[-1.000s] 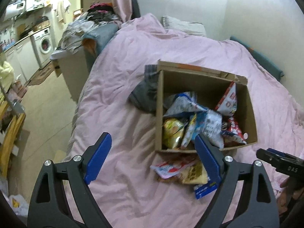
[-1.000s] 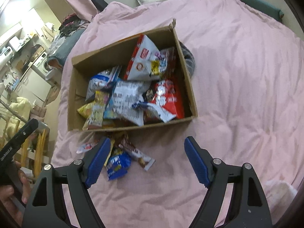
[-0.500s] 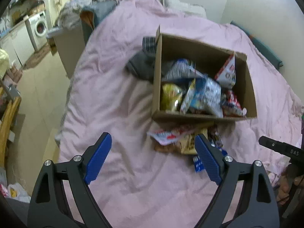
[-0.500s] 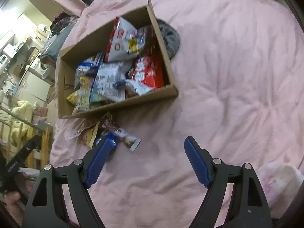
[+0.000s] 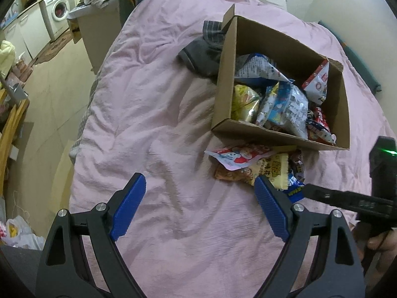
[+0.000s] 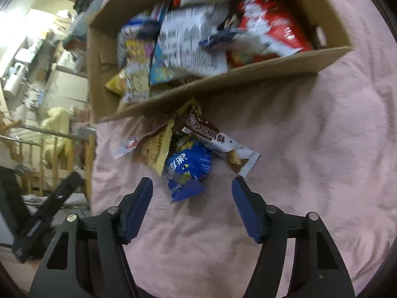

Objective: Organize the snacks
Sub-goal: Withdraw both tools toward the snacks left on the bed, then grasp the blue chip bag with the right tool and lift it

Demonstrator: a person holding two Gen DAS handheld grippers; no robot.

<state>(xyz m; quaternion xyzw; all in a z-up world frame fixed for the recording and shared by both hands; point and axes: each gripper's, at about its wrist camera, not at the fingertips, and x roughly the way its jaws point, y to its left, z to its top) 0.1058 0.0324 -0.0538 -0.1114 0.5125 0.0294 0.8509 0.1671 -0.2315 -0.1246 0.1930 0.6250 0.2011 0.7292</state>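
Surface: bed under a rumpled pink duvet (image 5: 153, 114); beyond its left edge, a bare floor and a washing machine (image 5: 59, 12) at the far wall.

Cardboard box (image 5: 224, 79): open-topped, on the duvet, packed with snack bags, among them a red bag (image 6: 270, 32) at its right end and a yellow bag (image 5: 244, 101) at its left. A dark grey garment (image 5: 203, 52) lies bunched against the box's far left corner.

Loose snacks: small pile on the duvet touching the box's near wall: blue packet (image 6: 188, 171) nearest, brown wafer packet (image 6: 213, 139) beside it, pale yellow packet (image 5: 273, 171), and a white-and-red packet (image 5: 235, 156) on top at left.

Left gripper (image 5: 198, 206): jaws wide, empty, above bare duvet; its right finger covers part of the pile.

Right gripper (image 6: 192, 207): jaws wide, empty, just short of the blue packet, which lies between the fingertips' line.

Hard to make out: right wrist view is motion-blurred, so box contents smear. The box's far end is cropped there.
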